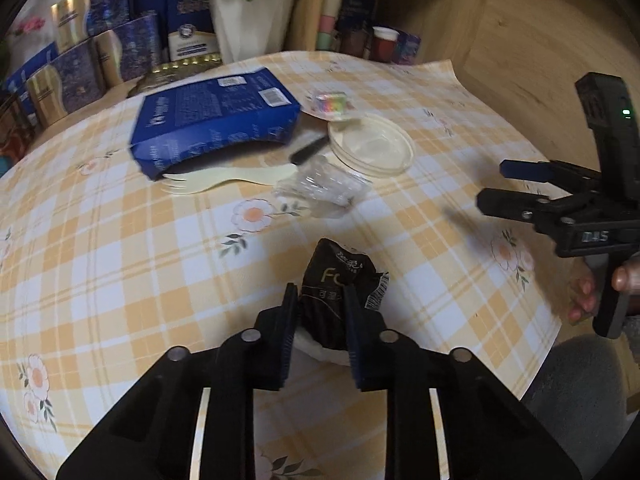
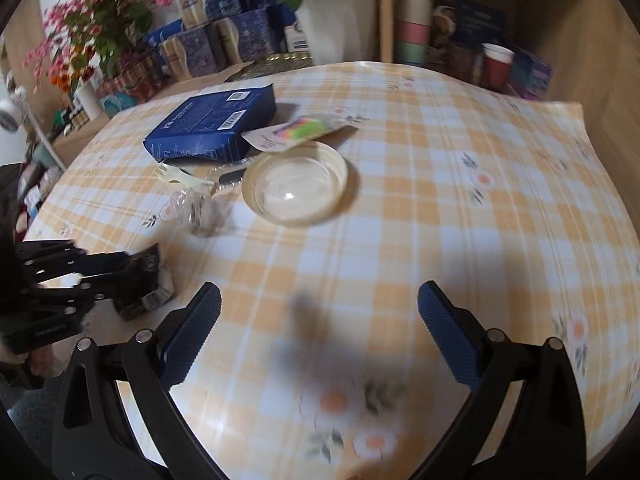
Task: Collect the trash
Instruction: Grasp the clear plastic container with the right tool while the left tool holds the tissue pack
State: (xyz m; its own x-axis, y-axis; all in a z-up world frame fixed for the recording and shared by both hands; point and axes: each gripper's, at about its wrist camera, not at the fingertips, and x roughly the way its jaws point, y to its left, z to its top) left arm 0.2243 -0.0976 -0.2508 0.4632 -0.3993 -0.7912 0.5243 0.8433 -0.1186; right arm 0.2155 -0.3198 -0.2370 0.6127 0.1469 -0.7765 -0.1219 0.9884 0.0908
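My left gripper (image 1: 320, 300) is shut on a crumpled black wrapper (image 1: 340, 280) with white tissue under it, held just above the checked tablecloth (image 1: 120, 260); the wrapper also shows in the right wrist view (image 2: 144, 284). My right gripper (image 2: 318, 308) is open and empty over the cloth's near side; it shows at the right edge of the left wrist view (image 1: 490, 186). Farther back lie a blue box (image 1: 216, 120), a cream plastic fork (image 1: 224, 180), crumpled clear plastic (image 1: 320, 184), a clear plastic bowl (image 2: 296, 188) and a small colourful packet (image 2: 304, 128).
A white plant pot (image 1: 252, 20), stacked blue and gold boxes (image 1: 80, 68), paper cups (image 2: 496, 64) and flowers (image 2: 88, 28) stand behind the table. A wooden shelf wall (image 1: 540, 40) rises at the right. The cloth's right edge (image 1: 556, 328) overhangs.
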